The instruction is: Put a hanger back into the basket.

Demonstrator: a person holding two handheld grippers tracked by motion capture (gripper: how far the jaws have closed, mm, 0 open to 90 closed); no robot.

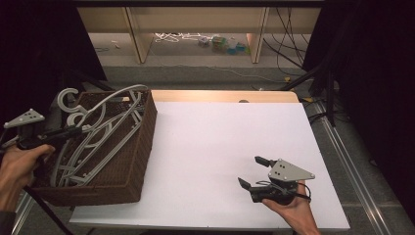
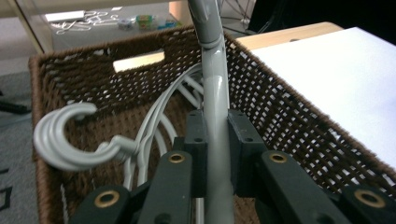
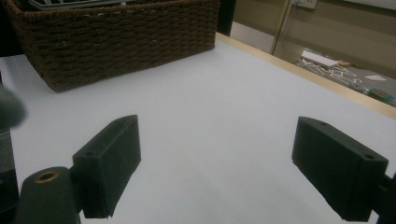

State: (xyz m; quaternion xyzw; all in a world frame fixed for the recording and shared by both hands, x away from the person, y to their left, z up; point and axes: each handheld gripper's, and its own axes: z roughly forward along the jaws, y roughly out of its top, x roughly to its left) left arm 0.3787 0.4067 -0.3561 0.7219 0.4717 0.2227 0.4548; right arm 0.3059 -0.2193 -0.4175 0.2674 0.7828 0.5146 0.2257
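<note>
The left gripper (image 2: 215,154) is clamped on a grey plastic hanger (image 2: 215,93) in the wicker basket (image 1: 142,147) at frame left, and lifting could snag the tangled hangers (image 1: 93,139) beneath, while the right gripper (image 1: 252,171) rests open at lower right.

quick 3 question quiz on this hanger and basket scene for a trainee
1. True or false: the left gripper is shut on a grey hanger.
2. The right gripper is: A) open over the white table; B) inside the basket; C) holding a hanger.
3. What lies in the wicker basket?

Key: 1 true. 2 A. 3 Grey hangers, hooks towards the far left corner.
</note>
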